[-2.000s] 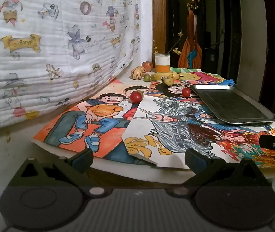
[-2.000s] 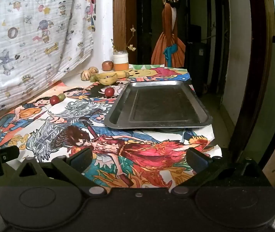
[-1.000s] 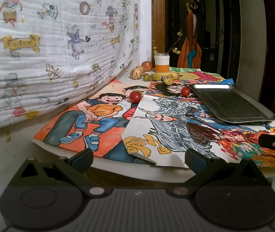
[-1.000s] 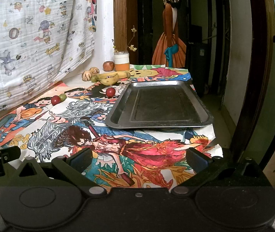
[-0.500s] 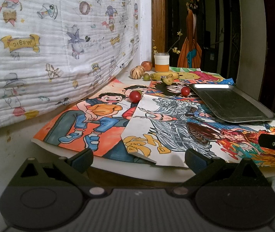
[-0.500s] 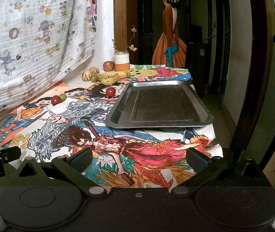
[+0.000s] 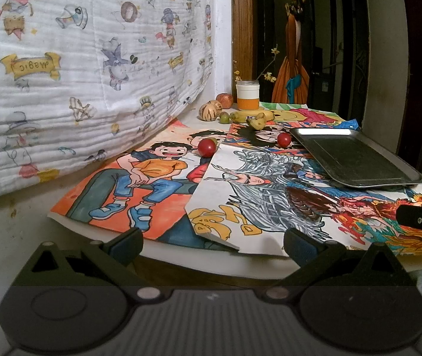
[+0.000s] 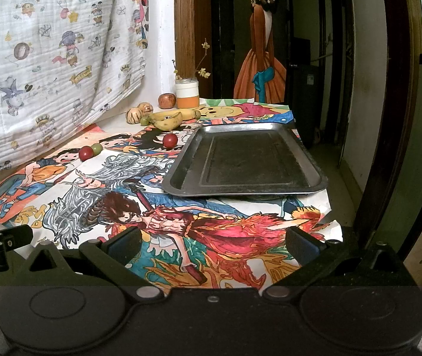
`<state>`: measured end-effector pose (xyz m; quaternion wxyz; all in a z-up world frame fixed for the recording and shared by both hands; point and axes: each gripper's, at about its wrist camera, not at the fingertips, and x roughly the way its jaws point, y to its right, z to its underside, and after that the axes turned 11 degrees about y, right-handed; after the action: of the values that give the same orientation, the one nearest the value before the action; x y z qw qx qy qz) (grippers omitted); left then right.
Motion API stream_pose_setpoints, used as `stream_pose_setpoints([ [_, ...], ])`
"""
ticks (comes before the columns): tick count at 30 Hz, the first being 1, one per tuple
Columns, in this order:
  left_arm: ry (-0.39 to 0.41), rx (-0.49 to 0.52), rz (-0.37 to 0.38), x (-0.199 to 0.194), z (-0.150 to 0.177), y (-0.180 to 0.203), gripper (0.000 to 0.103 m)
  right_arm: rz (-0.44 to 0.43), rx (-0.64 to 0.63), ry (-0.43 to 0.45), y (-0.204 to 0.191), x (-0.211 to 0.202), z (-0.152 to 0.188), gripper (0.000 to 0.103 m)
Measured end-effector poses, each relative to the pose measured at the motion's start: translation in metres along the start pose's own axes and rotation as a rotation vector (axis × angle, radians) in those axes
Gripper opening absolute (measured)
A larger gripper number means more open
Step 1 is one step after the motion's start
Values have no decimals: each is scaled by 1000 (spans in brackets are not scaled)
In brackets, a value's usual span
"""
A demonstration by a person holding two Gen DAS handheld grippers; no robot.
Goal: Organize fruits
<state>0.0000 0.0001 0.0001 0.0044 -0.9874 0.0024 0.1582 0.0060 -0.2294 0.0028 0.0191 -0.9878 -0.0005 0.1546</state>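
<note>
On the near edge of the table almost nothing has changed: the left gripper [image 7: 212, 241] and the right gripper [image 8: 212, 241] both hover with fingers apart and hold nothing, the dark rectangular metal tray [image 8: 315, 175] on the right is without fruit, and the two small round red fruits [image 8: 85, 153] [image 8: 170, 140], the yellow bananas [image 8: 169, 118] and the other fruit lie untouched far on the left, so I judge the sorting has not yet begun.

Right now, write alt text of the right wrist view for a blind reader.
An empty metal tray sits on a table covered with colourful cartoon drawings, fruit scattered behind and left of it: bananas, two red tomatoes, an apple. The open right tool frames the foreground, holding nothing.
</note>
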Motion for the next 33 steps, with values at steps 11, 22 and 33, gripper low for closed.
stream_pose_setpoints([
  [11, -1, 0, 0, 0, 0, 0, 103, 0, 0, -1, 0, 0, 0, 103],
  [22, -1, 2, -7, 0, -1, -1, 103, -1, 0, -1, 1, 1, 1, 103],
  [33, 19, -24, -50, 9, -40, -19, 103, -118, 35, 10, 9, 5, -35, 103],
])
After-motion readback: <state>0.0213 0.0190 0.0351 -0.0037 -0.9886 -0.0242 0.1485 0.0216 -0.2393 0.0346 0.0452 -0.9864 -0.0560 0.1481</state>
